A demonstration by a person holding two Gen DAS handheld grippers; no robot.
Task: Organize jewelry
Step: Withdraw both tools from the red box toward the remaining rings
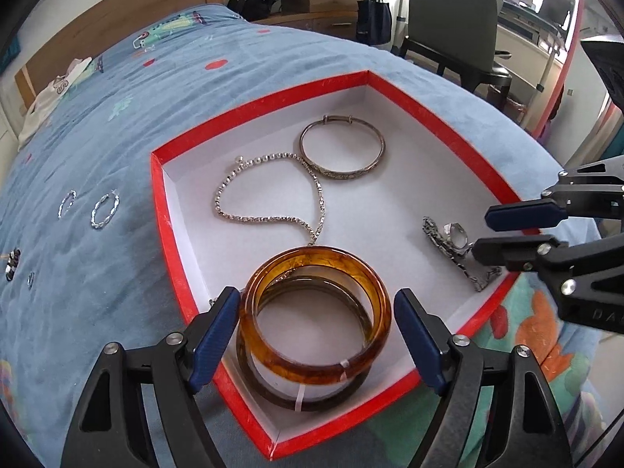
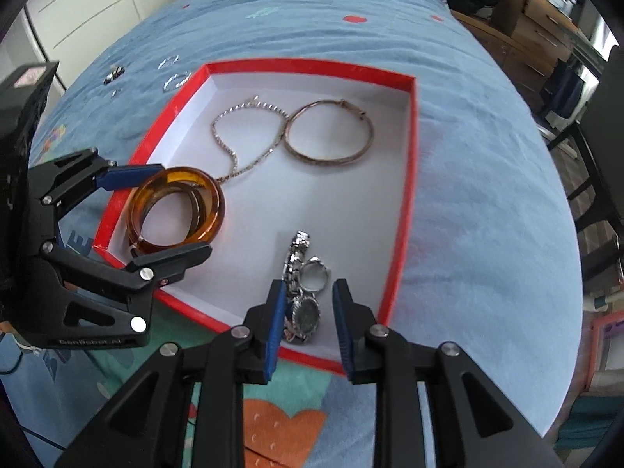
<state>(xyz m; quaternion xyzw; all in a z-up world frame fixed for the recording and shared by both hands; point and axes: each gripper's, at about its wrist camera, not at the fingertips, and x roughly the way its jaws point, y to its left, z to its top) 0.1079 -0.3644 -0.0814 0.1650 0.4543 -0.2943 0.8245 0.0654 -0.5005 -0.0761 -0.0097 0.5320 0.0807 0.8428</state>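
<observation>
A red-rimmed box [image 1: 436, 117] with a white floor lies on the blue bedspread. In it are an amber bangle [image 1: 374, 292] resting on a dark bangle [image 1: 249, 374], a rhinestone chain [image 1: 249, 216], a silver bangle [image 1: 343, 173] and a silver watch [image 1: 440, 240] with a ring [image 2: 315, 273]. My left gripper [image 1: 318, 337] is open, its fingers either side of the amber bangle [image 2: 175, 210]. My right gripper [image 2: 308, 327] is open around the watch [image 2: 306, 312], apart from it.
Outside the box, on the bedspread to the left, lie two hoop earrings [image 1: 104, 210] and small dark pieces [image 1: 12, 265]. White clothing [image 1: 50, 93] lies by the wooden headboard. A chair [image 1: 452, 19] and desk stand beyond the bed.
</observation>
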